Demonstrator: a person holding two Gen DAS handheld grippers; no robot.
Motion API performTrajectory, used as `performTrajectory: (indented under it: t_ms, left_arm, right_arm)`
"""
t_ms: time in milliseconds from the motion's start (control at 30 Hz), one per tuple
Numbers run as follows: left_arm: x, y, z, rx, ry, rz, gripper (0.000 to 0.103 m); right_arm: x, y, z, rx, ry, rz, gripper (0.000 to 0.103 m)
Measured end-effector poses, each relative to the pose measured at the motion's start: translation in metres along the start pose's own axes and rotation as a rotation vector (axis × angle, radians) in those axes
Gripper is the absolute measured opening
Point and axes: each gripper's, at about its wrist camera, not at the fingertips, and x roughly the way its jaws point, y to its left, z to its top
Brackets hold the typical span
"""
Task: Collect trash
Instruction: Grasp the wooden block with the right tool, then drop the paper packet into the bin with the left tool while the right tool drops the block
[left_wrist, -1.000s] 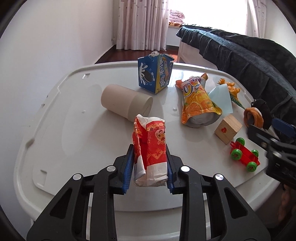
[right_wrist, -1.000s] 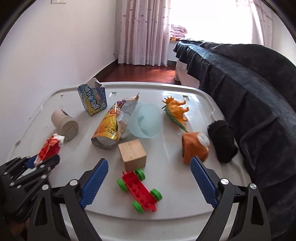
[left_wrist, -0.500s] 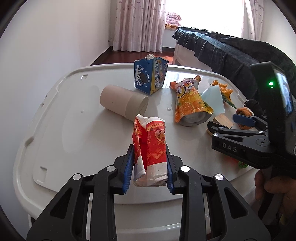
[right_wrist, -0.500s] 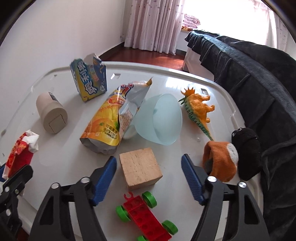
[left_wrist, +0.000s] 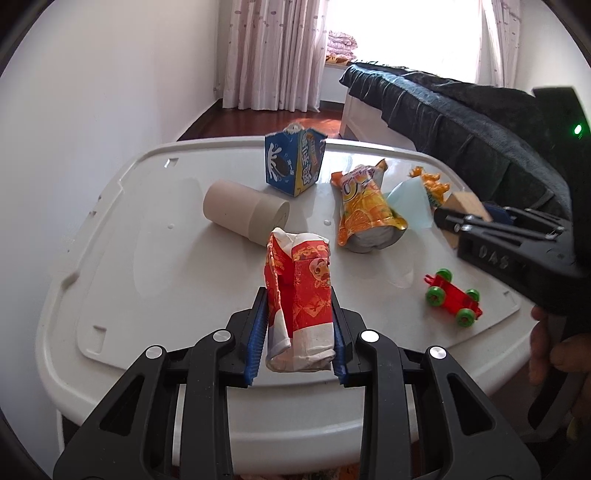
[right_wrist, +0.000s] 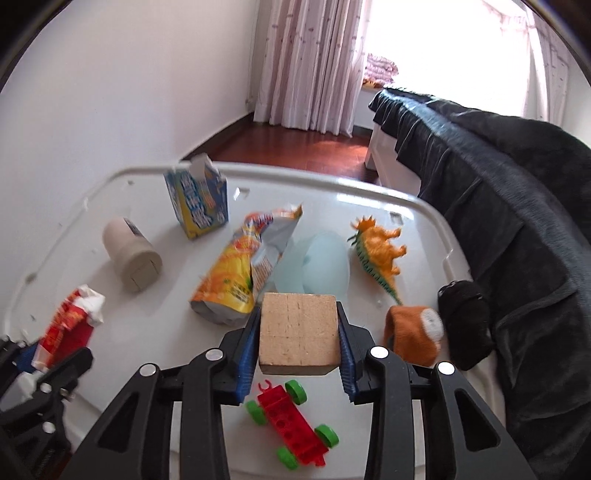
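My left gripper (left_wrist: 298, 332) is shut on a crumpled red paper packet (left_wrist: 300, 295), held above the near edge of the white table (left_wrist: 147, 229). My right gripper (right_wrist: 298, 347) is shut on a wooden block (right_wrist: 298, 332) above the table. An orange snack bag (left_wrist: 365, 206) (right_wrist: 240, 273), a blue torn carton (left_wrist: 293, 162) (right_wrist: 195, 199) and a beige cardboard tube (left_wrist: 243, 212) (right_wrist: 131, 254) lie on the table farther back.
A red toy car with green wheels (right_wrist: 291, 421) (left_wrist: 452, 297), an orange dinosaur (right_wrist: 380, 254), a pale blue bowl (right_wrist: 325, 266), an orange plush (right_wrist: 413, 332) and a black sock (right_wrist: 465, 325) lie on the right. A dark sofa (right_wrist: 517, 206) borders the table's right side.
My right gripper has moved forward over the table and shut on the wooden block. My left gripper still holds the red packet, slightly farther back from the table.
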Motion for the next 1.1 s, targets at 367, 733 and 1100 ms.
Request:
performTrajectory:
  t_ms: [367, 733, 1100]
  left_arm:
    - [-0.077, 0.004, -0.057, 0.049, 0.027, -0.018, 0.029]
    - [-0.082, 0.027, -0.139, 0.002, 0.218, 0.016, 0.03]
    - [-0.083, 0.039, -0.147, -0.088, 0.28, 0.077, 0.073]
  right_arm:
    - [-0.102, 0.036, -0.081, -0.007, 0.059, 0.122, 0.037]
    - [-0.1, 0.062, -0.186, 0.024, 0.295, 0.135, 0.035]
    - [-0.118, 0.066, -0.196, -0.02, 0.221, 0.018, 0.076]
